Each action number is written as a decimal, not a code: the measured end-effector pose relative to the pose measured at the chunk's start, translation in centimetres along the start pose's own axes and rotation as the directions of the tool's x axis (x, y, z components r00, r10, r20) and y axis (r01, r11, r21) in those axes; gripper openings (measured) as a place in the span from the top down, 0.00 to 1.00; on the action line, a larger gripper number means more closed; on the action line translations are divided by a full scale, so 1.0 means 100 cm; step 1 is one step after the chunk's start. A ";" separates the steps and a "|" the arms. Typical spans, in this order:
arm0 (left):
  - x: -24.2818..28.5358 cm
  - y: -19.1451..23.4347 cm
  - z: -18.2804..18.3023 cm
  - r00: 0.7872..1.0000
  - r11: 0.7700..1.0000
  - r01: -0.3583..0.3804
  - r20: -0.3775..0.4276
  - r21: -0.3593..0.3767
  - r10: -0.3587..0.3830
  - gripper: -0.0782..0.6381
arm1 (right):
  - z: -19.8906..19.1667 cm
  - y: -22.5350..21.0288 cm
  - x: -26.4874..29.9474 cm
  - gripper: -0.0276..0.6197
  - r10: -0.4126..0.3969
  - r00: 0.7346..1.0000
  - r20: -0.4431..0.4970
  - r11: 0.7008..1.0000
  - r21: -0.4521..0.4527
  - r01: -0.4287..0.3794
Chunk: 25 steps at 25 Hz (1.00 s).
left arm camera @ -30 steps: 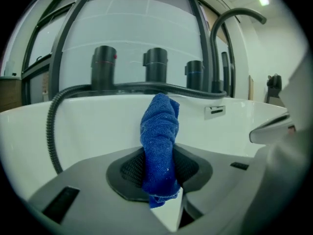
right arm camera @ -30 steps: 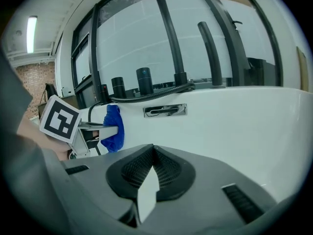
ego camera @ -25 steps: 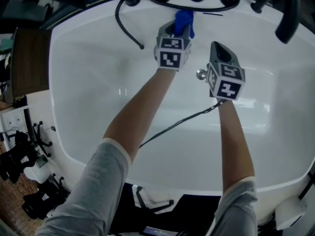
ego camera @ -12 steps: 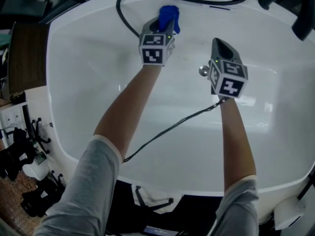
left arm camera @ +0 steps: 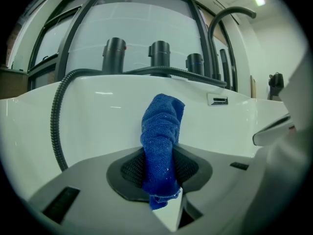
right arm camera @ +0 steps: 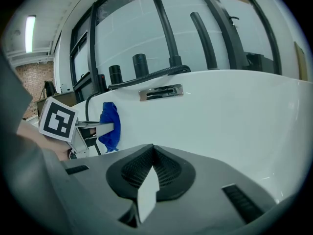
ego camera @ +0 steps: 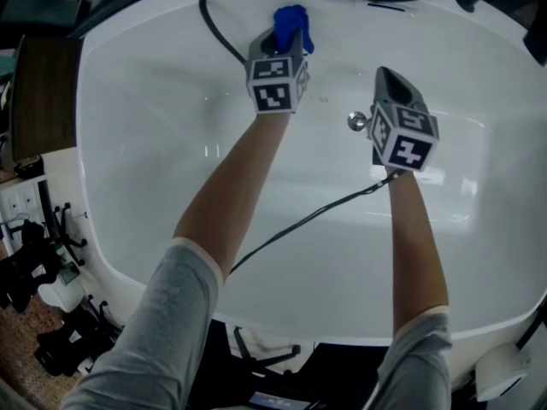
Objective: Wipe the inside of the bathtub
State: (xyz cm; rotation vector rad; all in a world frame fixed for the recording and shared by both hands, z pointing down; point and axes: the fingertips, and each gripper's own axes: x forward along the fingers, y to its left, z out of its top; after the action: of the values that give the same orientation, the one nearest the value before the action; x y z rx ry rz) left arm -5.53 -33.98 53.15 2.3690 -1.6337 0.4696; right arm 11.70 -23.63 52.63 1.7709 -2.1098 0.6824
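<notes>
The white bathtub (ego camera: pixel 154 126) is all around my arms. My left hand-held gripper (left arm camera: pixel 161 173) is squeezed tight on the blue cloth (left arm camera: pixel 161 131). The cloth sticks up past its tip, near the far tub wall. My right hand-held gripper (right arm camera: pixel 149 177) is closed with nothing in it. A shiny knob (ego camera: pixel 356 121) sits just to its left.
</notes>
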 end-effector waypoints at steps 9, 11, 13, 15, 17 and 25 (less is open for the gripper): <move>0.021 -0.085 -0.014 0.990 0.989 0.141 -0.001 0.038 -0.141 0.72 | -0.016 -0.006 -0.003 0.94 -0.018 1.000 -0.012 1.000 -0.004 0.018; 0.020 -0.081 -0.014 0.988 0.986 0.156 0.011 0.055 -0.157 0.72 | -0.020 -0.002 -0.001 0.94 -0.017 1.000 -0.015 1.000 -0.005 0.017; 0.019 -0.071 -0.018 0.988 0.986 0.156 0.011 0.056 -0.156 0.72 | -0.024 0.001 0.001 0.94 -0.016 1.000 -0.017 1.000 -0.006 0.016; 0.016 -0.051 -0.027 0.992 0.992 0.127 0.003 0.027 -0.127 0.72 | -0.029 0.006 0.003 0.94 -0.013 1.000 -0.019 1.000 -0.004 0.013; 0.012 -0.026 -0.038 0.996 0.996 0.091 -0.012 0.010 -0.091 0.72 | -0.033 0.011 0.005 0.94 -0.008 1.000 -0.019 1.000 -0.005 0.008; 0.006 0.021 -0.058 0.999 0.999 0.025 -0.027 0.029 -0.024 0.72 | -0.045 0.016 0.015 0.94 -0.005 1.000 -0.009 1.000 0.018 0.005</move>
State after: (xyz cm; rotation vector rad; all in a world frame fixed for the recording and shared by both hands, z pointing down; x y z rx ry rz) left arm -8.03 -33.12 58.72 2.3903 -1.5957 0.5212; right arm 9.58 -22.25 56.95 1.7777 -2.0992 0.7088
